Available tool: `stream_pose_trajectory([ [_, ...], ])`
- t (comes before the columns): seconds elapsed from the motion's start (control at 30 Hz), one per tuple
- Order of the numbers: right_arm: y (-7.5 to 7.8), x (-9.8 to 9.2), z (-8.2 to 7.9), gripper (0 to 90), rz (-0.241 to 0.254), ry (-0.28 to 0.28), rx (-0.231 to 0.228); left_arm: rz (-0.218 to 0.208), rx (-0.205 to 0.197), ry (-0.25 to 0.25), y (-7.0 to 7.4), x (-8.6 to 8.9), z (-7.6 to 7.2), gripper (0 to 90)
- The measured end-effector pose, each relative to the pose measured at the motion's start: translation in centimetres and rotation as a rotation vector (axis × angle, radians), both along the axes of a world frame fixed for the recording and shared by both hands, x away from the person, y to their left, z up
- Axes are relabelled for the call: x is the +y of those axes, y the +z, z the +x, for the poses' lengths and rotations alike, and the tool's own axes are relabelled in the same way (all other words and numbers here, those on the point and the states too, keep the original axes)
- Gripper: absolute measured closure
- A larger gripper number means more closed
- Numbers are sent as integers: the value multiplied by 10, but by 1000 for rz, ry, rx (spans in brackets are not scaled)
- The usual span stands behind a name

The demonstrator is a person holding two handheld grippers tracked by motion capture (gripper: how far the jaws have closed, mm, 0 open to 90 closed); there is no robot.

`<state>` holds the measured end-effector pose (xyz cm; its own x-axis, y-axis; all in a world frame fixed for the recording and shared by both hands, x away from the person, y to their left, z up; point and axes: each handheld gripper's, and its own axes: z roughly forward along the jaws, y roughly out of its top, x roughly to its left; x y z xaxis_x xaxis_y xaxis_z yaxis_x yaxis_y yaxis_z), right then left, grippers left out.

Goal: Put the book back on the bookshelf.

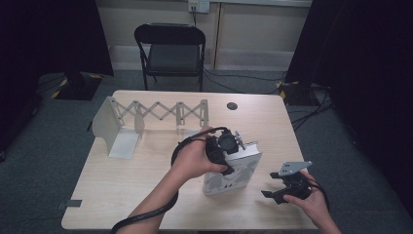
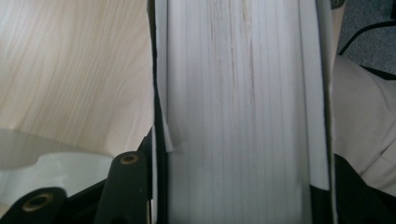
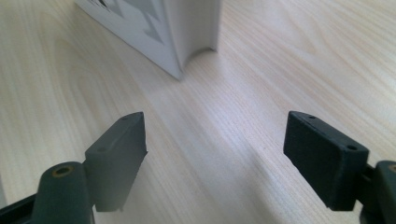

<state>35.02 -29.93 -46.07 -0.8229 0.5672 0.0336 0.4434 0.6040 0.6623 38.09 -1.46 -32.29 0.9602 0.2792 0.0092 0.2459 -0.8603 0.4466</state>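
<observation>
While the left hand-held gripper (image 1: pixel 237 155) is clamping the top edge of the book (image 1: pixel 232 174), the book is standing upright on the counter (image 1: pixel 146 165), near the middle of the front edge. In the left gripper view, the page block (image 2: pixel 238 112) is sitting between both black jaws, with the covers pressing against them on each side. The right hand-held gripper (image 1: pixel 273 187) is resting low near the front right corner of the counter, just beside the book but apart from it; its jaws are standing wide open with bare wood between them. An expanding metal book rack (image 1: pixel 146 117) is standing toward the back left corner, well apart from the book. A black chair (image 1: pixel 170 53) is standing beyond the back edge.
</observation>
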Motion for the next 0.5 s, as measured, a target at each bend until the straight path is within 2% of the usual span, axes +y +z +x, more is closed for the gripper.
stream_pose_trajectory([
  [0.17,-10,2,1,195,-2,-23,0,-6,6,42,0,17,-1,514],
  [0.27,-13,3,0,187,-7,-31,-7,-3,1,44,0,17,-1,512],
  [0.43,-18,2,-2,185,-31,-45,-21,26,11,53,0,15,0,492],
  [0.5,-20,0,-3,186,-22,-52,-22,41,21,62,0,13,0,481],
])
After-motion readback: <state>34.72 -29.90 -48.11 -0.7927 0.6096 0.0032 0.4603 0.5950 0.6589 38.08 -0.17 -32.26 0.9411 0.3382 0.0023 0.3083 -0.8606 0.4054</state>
